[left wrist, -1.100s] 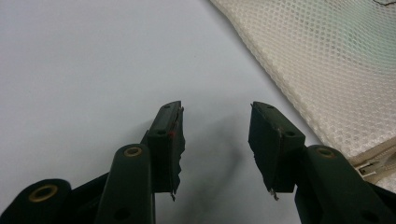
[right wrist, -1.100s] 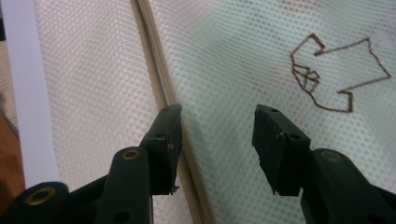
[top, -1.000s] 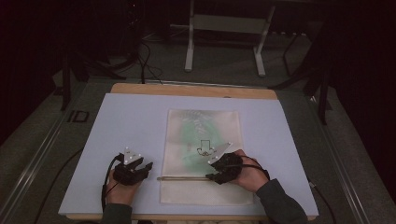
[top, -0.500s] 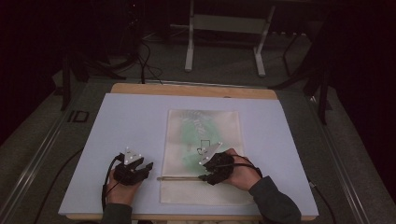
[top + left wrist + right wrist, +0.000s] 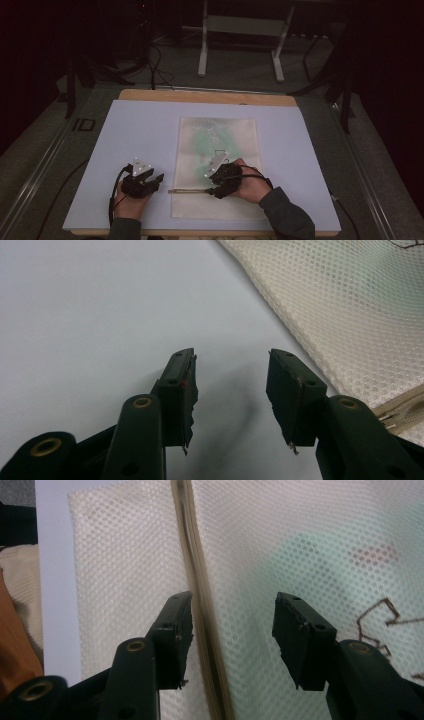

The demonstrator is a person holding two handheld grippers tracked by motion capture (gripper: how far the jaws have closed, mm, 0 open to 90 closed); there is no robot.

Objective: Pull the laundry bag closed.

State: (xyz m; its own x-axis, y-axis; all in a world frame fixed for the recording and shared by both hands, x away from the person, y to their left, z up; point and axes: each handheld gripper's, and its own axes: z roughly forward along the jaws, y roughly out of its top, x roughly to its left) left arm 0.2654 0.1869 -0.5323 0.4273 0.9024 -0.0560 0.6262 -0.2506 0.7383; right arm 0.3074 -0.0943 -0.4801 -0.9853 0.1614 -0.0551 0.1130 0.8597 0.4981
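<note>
1. Mesh bag (image 5: 217,167), cream-coloured and flat, lies on the pale sheet (image 5: 140,135) that covers the table (image 5: 200,96), a little right of the sheet's middle and with its long side running away from the person.
2. Something green shows dimly through the mesh in the bag's farther half; what it is cannot be told.
3. A zipper (image 5: 187,190) crosses the bag near its close end; in the right gripper view it runs as a tan band (image 5: 200,605) up between the two jaws.
4. The right gripper (image 5: 212,189) sits over the bag's near part, held in the right hand (image 5: 250,186), and points leftward along the zipper line.
5. Its jaws are spread apart, one on each side of the zipper band, with nothing pinched between them; whether they touch the mesh cannot be told.
6. A thin dark wire-like shape (image 5: 377,615) shows at the mesh beside the right jaw in that view.
7. The left gripper (image 5: 150,181) rests on the bare sheet just left of the bag, held in the left hand (image 5: 129,202).
8. Its jaws are also spread and empty, with plain sheet between them; the bag's edge (image 5: 320,315) and a bit of the zipper end lie just beside its right jaw.
9. A black cable (image 5: 114,195) loops from the left gripper toward the table's near edge.
</note>
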